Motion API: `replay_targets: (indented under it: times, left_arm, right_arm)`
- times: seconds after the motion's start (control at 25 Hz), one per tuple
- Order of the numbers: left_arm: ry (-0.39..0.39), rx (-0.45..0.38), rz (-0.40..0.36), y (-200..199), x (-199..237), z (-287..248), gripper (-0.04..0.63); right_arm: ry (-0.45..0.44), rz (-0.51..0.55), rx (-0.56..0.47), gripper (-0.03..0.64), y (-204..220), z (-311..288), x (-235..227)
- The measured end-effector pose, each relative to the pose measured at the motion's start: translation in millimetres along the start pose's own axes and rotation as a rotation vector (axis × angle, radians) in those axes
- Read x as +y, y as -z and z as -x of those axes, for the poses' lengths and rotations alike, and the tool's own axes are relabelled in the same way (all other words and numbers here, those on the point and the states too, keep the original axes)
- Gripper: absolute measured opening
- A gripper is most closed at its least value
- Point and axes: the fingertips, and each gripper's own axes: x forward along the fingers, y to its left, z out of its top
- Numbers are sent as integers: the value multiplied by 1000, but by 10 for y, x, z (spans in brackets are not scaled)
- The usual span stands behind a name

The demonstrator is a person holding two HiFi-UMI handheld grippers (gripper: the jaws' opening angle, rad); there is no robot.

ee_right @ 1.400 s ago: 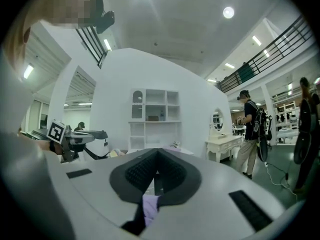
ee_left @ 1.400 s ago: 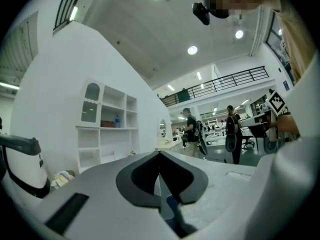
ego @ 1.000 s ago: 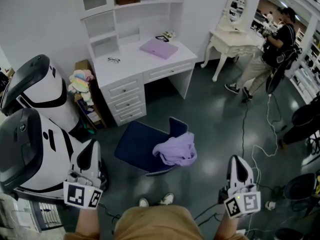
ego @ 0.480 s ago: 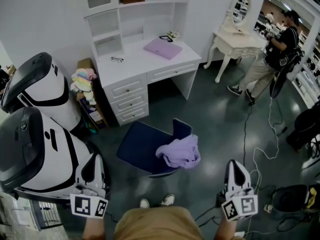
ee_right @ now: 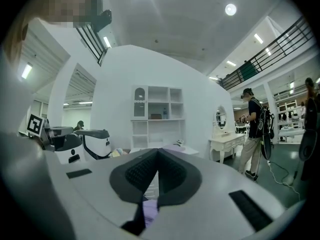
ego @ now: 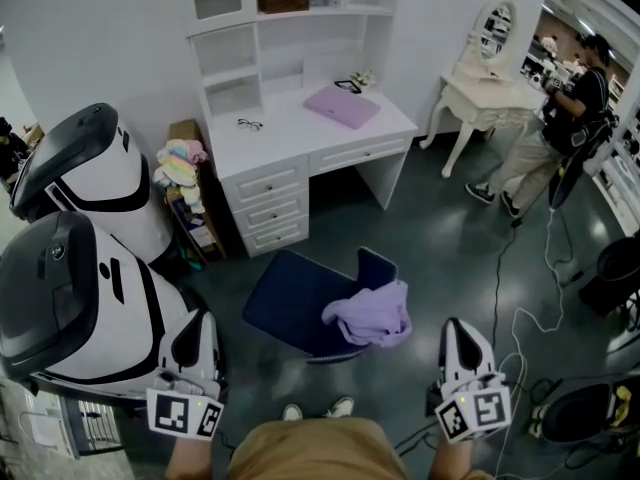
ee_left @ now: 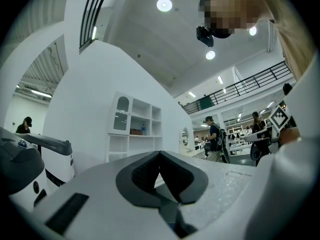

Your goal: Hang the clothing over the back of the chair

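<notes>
A dark blue chair [ego: 292, 298] stands on the floor before me, its low back [ego: 374, 266] on the right side. A crumpled lavender garment [ego: 368, 314] lies on the seat's right part, against the back. My left gripper [ego: 197, 322] is shut and empty, low at the left, well apart from the chair. My right gripper [ego: 455, 328] is also shut and empty, to the right of the garment and not touching it. In the left gripper view the left gripper [ee_left: 160, 153] has its pads together. A sliver of the lavender garment [ee_right: 149, 211] shows under the right gripper [ee_right: 158, 150].
A white desk [ego: 285, 133] with shelves stands beyond the chair, bearing a lavender flat case [ego: 342, 105] and glasses [ego: 250, 123]. Two white robot bodies [ego: 85, 268] crowd the left. A vanity table [ego: 485, 93], a person [ego: 570, 118] and floor cables [ego: 520, 308] are at the right.
Both grippers have sunk slightly in the head view and the right one has drifted left. The chair and garment sit a little lower and further right in the picture. Jaws stayed shut.
</notes>
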Motion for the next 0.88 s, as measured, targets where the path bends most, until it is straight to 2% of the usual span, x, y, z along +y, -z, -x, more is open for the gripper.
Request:
replay_targets:
  times: [0.48, 0.88]
  left_arm:
    - [8, -28, -17, -145, 13, -157, 5]
    - [12, -46, -6, -157, -38, -257, 5]
  right_arm:
    - [0, -8, -13, 3, -95, -112, 14]
    - [5, 27, -27, 3, -150, -119, -1]
